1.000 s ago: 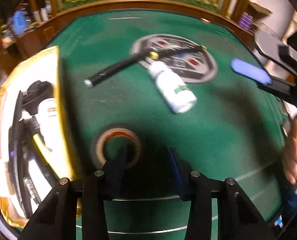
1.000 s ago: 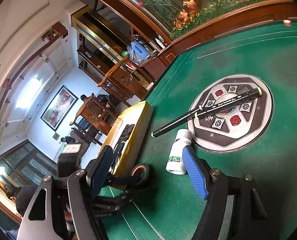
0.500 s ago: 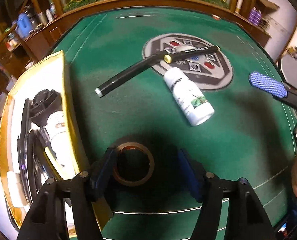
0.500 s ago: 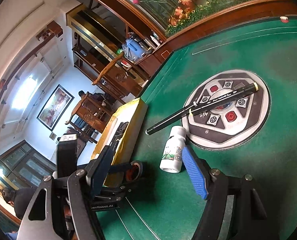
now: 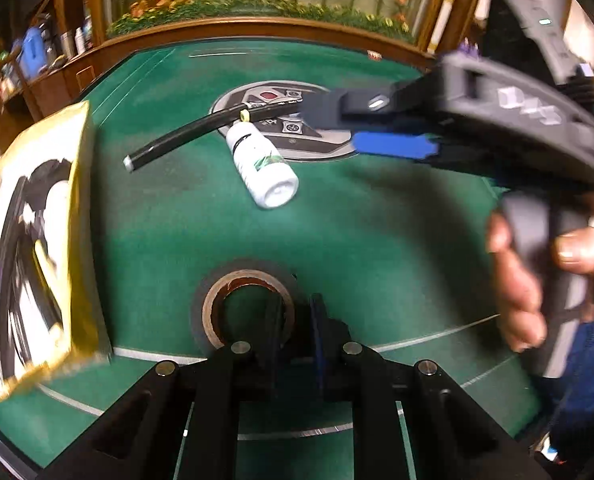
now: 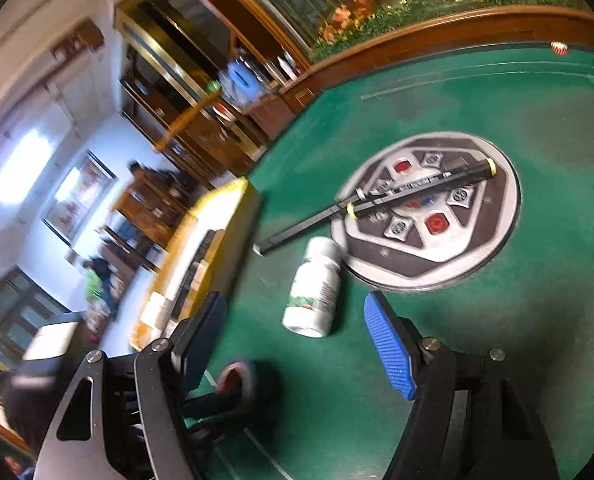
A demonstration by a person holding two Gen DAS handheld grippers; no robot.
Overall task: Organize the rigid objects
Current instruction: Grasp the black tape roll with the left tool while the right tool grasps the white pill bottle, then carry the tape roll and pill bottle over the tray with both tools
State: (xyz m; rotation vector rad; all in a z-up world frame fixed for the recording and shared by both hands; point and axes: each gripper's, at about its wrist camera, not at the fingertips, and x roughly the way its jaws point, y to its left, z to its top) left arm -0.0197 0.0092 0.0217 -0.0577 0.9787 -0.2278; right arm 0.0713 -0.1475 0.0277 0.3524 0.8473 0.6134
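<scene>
A roll of brown tape (image 5: pixel 207 308) lies flat on the green felt, close to my left gripper (image 5: pixel 295 308). That gripper is shut on the tape roll's near wall, one finger inside the hole and one outside. The right wrist view shows the same grip on the tape roll (image 6: pixel 239 372). My right gripper (image 6: pixel 293 346) stands open above the felt, holding nothing. A white bottle (image 6: pixel 315 288) lies on its side just ahead of its fingers. A black pen (image 6: pixel 377 200) rests partly on the round emblem. In the left wrist view the right gripper (image 5: pixel 353 128) hovers beyond the bottle (image 5: pixel 263 166) and the pen (image 5: pixel 185 136).
A yellow-walled box (image 5: pixel 79 184) holding several items stands at the felt's left edge, next to the tape. A grey round emblem (image 6: pixel 429 256) is set into the table's middle. A person's hand (image 5: pixel 517 280) holds the right gripper's handle. A wooden rim borders the table.
My left gripper's jaws opened wide around the tape roll, then shut on its near wall. The right gripper swung in over the emblem, close behind the bottle.
</scene>
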